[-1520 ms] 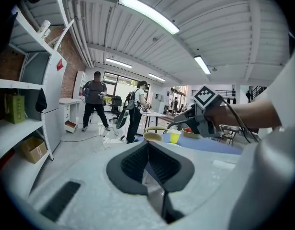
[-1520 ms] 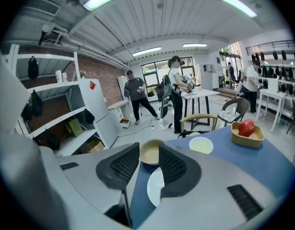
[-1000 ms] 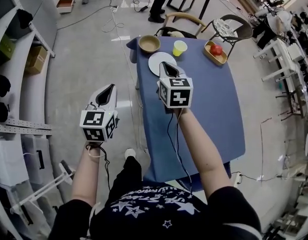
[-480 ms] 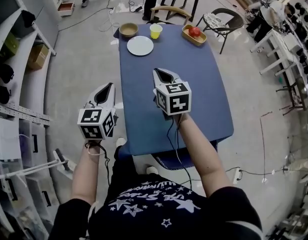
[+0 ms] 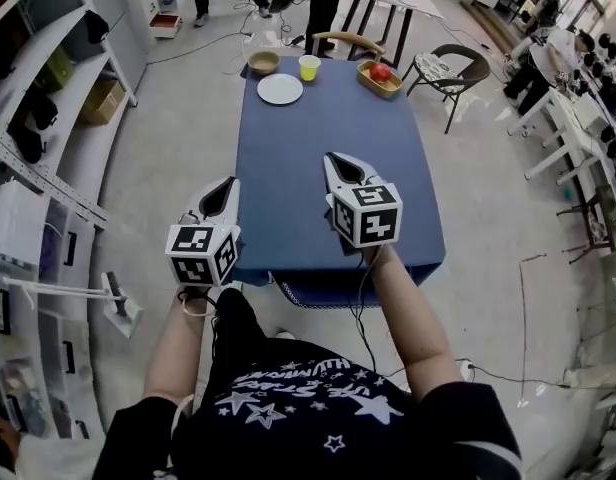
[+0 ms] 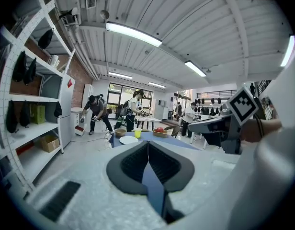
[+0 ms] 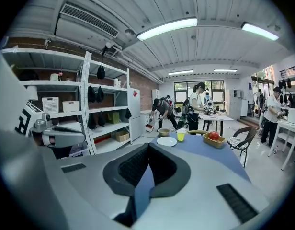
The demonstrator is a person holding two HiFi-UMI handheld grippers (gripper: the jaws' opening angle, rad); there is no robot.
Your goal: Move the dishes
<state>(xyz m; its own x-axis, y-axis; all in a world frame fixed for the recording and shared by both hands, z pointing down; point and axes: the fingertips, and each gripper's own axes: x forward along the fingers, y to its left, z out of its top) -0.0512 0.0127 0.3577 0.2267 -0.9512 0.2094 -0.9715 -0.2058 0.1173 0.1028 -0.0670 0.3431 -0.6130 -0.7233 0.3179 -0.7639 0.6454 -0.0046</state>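
At the near end of the blue tabletop (image 5: 328, 148), the right tool (image 5: 345, 168) hovers fully closed on nothing. The left tool (image 5: 221, 190), likewise closed and empty, hangs off the left edge. The dishes (plate (image 5: 280, 89), bowl (image 5: 263, 62), yellow cup (image 5: 309, 67), fruit tray (image 5: 391, 88)) sit well apart at the far end, with a chair (image 5: 453, 66) beyond.

Colours before you
Your table's cloth (image 5: 328, 128) is blue; plate (image 5: 280, 89) white, cup (image 5: 309, 67) yellow, bowl (image 5: 263, 62) tan, fruit (image 5: 380, 71) red.
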